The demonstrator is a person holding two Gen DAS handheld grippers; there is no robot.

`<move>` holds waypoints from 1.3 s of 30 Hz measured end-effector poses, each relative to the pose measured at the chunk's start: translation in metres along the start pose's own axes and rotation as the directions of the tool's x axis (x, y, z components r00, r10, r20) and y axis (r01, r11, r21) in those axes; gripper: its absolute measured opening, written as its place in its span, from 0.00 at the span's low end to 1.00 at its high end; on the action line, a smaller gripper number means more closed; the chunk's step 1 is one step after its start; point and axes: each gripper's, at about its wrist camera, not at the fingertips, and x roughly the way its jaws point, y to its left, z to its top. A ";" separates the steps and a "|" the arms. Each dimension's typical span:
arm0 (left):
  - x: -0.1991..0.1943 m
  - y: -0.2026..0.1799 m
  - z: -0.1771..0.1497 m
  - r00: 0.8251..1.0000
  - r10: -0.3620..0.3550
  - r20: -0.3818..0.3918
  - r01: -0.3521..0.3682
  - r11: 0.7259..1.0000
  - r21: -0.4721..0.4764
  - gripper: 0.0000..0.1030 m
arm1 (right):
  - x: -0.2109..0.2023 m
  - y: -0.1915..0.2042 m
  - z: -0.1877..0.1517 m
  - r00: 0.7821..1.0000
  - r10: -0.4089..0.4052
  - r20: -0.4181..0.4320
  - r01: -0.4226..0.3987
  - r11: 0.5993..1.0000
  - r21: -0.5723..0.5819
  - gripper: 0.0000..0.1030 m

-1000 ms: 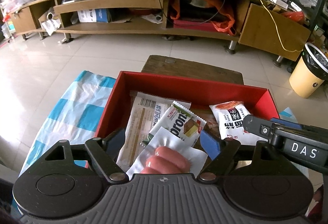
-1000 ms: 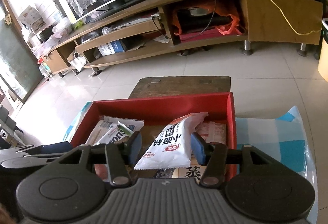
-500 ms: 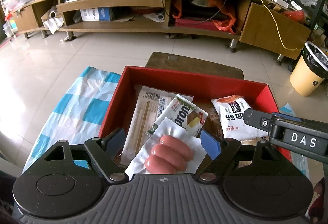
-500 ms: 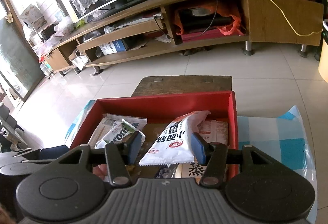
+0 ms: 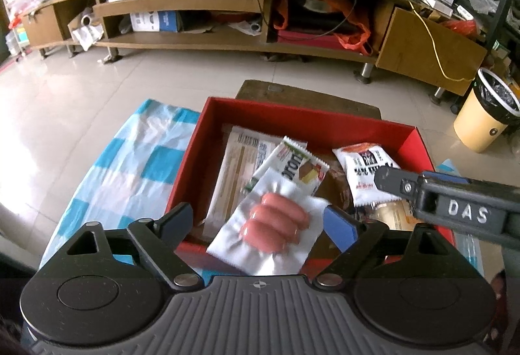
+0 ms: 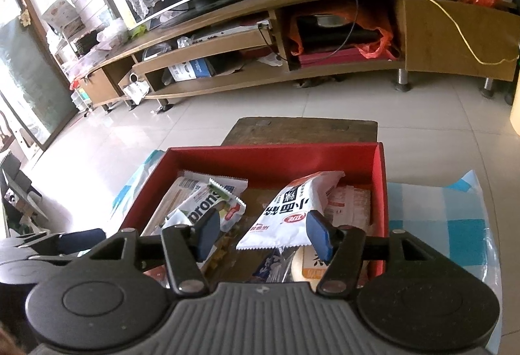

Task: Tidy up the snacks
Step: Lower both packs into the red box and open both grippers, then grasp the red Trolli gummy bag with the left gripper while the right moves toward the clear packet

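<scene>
Red box [image 5: 325,124]: snack store. Left gripper [image 5: 258,220] jaws opening, sausage pack [image 5: 269,221] released over near wall. Right gripper [image 6: 260,236] jaws opening, white bread packet [image 6: 289,215] let go inside.

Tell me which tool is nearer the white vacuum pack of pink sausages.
Left. The left tool straddles the white vacuum pack of pink sausages, jaws opening. The right tool sits further right, around a white snack packet, jaws opening.
</scene>
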 end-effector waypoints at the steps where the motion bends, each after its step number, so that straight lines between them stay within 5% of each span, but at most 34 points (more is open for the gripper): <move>1: -0.002 0.001 -0.005 1.000 -0.003 -0.007 0.003 1.000 0.001 0.90 | -0.001 0.001 0.000 1.000 0.000 -0.001 0.000 1.000 -0.005 0.56; 14: -0.012 -0.010 -0.084 0.981 -0.056 -0.184 0.058 0.998 0.003 0.91 | -0.018 0.023 -0.018 1.000 0.021 -0.021 -0.023 0.995 -0.098 0.56; 27: 0.012 -0.028 -0.113 0.964 -0.020 -0.265 0.036 0.998 0.057 0.91 | -0.026 0.033 -0.045 0.993 0.067 -0.096 -0.082 0.983 -0.164 0.58; 39: 0.013 -0.027 -0.131 0.952 -0.011 -0.305 0.046 0.993 0.108 0.67 | -0.023 0.040 -0.050 0.980 0.123 -0.153 -0.147 0.977 -0.154 0.60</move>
